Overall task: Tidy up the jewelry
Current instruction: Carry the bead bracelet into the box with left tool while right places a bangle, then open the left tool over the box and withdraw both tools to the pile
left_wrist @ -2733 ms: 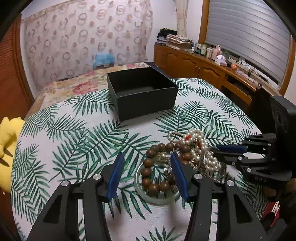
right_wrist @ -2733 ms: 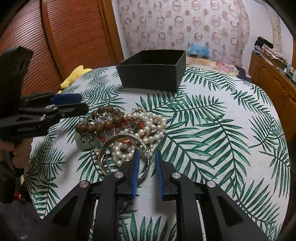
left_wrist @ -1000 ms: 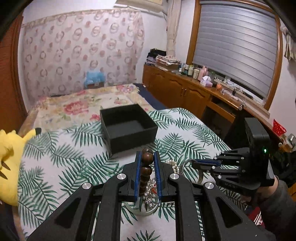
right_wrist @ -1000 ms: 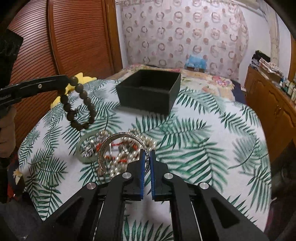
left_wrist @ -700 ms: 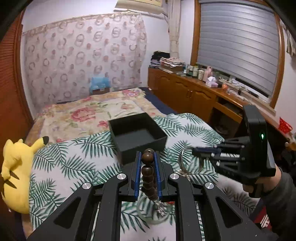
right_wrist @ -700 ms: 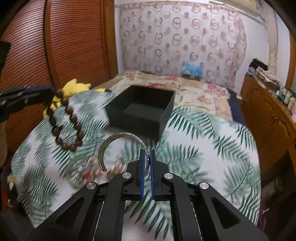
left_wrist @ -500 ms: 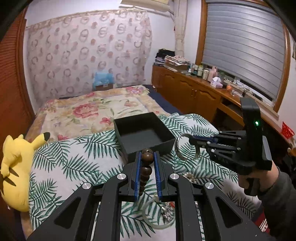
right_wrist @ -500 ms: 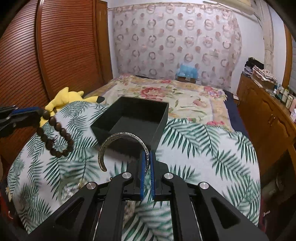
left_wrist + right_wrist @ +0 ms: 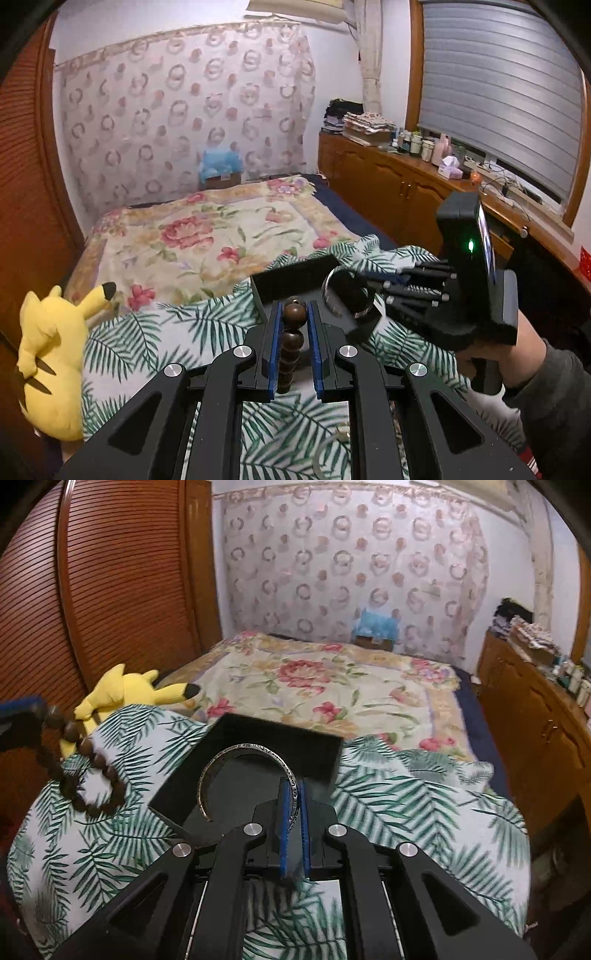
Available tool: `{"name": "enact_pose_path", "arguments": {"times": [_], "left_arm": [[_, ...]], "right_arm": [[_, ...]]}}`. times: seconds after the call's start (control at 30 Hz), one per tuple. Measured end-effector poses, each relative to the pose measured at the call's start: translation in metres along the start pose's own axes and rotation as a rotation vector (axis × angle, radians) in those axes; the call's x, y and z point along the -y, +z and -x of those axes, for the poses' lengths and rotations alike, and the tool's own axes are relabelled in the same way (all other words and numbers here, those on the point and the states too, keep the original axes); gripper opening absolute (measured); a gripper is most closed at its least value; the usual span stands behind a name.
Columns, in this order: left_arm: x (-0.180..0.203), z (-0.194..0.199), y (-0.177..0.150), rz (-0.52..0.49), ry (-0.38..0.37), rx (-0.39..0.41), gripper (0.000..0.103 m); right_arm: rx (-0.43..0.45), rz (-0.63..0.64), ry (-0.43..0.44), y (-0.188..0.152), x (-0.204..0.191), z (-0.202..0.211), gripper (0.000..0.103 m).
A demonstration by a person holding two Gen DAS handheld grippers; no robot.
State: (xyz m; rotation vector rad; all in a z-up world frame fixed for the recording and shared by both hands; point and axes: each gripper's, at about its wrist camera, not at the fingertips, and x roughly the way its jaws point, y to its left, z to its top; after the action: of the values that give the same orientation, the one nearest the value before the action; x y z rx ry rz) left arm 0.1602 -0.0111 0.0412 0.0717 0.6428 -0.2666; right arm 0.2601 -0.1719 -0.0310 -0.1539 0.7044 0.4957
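We are carrying two bracelets to the black box [image 9: 273, 738]. Our left claw [image 9: 293, 343] is pinching the brown bead bracelet [image 9: 291, 343], hanging straight down before the box. Our right claw [image 9: 293, 823] is pinching the silver bangle [image 9: 243, 771], standing upright, gap facing down-left, over the box. Next, lower and let go.

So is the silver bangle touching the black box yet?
Cannot tell. In both wrist views the silver bangle, pinched in the right gripper, overlaps the black box; neither shows contact or gap.
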Motion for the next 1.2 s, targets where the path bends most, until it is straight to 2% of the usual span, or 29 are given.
{"name": "enact_pose_path", "arguments": {"times": [0.07,0.23,0.5,0.77,0.83,0.9,1.2], "left_arm": [[-0.002,-0.006,0.003,0.004,0.005,0.002,0.012],[-0.002,-0.020,0.012,0.014,0.016,-0.007,0.012],[0.007,-0.041,0.026,0.001,0.032,-0.021,0.012],[0.011,-0.061,0.029,-0.003,0.048,-0.046,0.013],[0.012,-0.064,0.028,-0.003,0.055,-0.047,0.016],[0.010,-0.067,0.027,0.004,0.051,-0.052,0.029],[0.013,-0.037,-0.012,0.009,0.009,-0.045,0.036]], "right_arm": [[-0.017,0.000,0.023,-0.002,-0.002,-0.008,0.013],[-0.024,-0.006,0.035,-0.009,0.002,-0.009,0.016],[0.018,-0.036,0.032,-0.025,0.019,0.021,0.017],[0.017,-0.043,0.043,-0.045,0.024,0.034,0.017],[0.018,-0.043,0.045,-0.050,0.025,0.036,0.017],[0.015,-0.040,0.046,-0.051,0.026,0.036,0.017],[0.041,-0.014,0.075,-0.061,0.011,0.062,0.017]]}}
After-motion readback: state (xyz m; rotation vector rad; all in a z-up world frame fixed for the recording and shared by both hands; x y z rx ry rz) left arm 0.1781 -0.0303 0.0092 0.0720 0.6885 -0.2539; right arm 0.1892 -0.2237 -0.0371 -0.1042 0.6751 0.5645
